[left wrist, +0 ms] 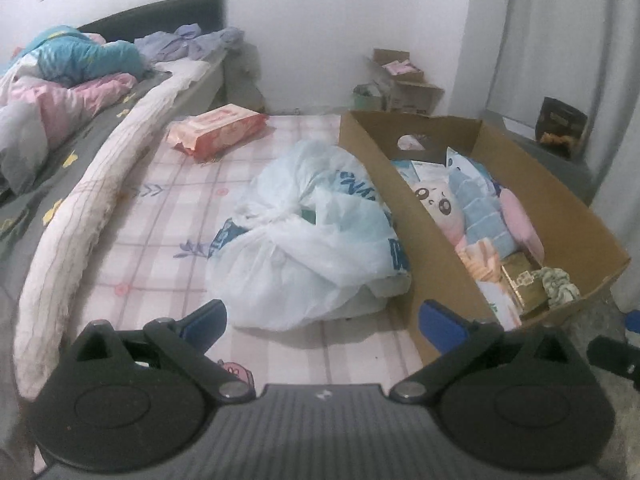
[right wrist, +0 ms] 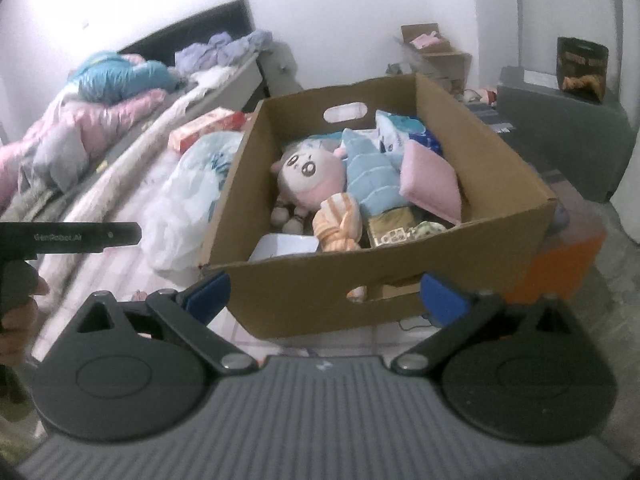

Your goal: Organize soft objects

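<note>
since both the left gripper (left wrist: 324, 320) and right gripper (right wrist: 326, 294) gape wide and empty, best to go for the plastic bag (left wrist: 316, 232) just left of the cardboard box (right wrist: 400, 276), pinching a bunched fold, not slick film.

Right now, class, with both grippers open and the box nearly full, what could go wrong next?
1. The cardboard box is crowded; adding more may push the pink cushion over its rim.
2. The plastic bag looks slippery and crumpled; the left gripper might pinch only loose film and lose it.
</note>
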Demonstrator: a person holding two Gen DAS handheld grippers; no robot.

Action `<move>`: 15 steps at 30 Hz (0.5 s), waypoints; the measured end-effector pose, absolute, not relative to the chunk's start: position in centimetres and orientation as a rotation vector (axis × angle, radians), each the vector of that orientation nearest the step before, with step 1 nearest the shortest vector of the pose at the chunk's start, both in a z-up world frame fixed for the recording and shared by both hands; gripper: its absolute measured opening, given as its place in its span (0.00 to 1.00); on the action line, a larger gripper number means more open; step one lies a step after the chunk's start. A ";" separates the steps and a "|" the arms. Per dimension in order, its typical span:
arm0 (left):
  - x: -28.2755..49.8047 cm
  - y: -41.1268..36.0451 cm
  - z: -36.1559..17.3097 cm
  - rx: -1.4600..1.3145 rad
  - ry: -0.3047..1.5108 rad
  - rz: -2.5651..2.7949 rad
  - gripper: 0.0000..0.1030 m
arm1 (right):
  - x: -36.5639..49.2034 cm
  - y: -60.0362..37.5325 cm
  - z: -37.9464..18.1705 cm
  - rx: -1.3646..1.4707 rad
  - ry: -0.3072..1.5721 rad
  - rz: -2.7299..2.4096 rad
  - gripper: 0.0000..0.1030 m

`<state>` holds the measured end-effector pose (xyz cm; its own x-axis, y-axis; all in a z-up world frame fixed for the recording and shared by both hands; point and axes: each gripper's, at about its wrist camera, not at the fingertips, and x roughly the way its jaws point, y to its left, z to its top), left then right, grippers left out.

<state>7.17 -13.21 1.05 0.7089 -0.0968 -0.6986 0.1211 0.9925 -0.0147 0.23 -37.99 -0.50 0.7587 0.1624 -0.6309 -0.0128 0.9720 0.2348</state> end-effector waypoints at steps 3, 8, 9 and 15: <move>6.5 -13.7 0.9 0.060 0.772 -0.158 1.00 | 0.3 -37.3 -0.5 0.206 0.718 0.106 0.99; 5.8 -14.2 0.9 0.092 0.762 -0.164 1.00 | 0.5 -37.0 -0.5 0.220 0.721 0.108 0.99; 5.8 -14.2 0.9 0.089 0.769 -0.159 1.00 | 0.5 -37.0 -0.5 0.221 0.721 0.110 0.99; 6.2 -13.7 0.6 0.025 0.817 -0.126 0.99 | 0.8 -36.9 -0.9 0.229 0.735 0.122 0.99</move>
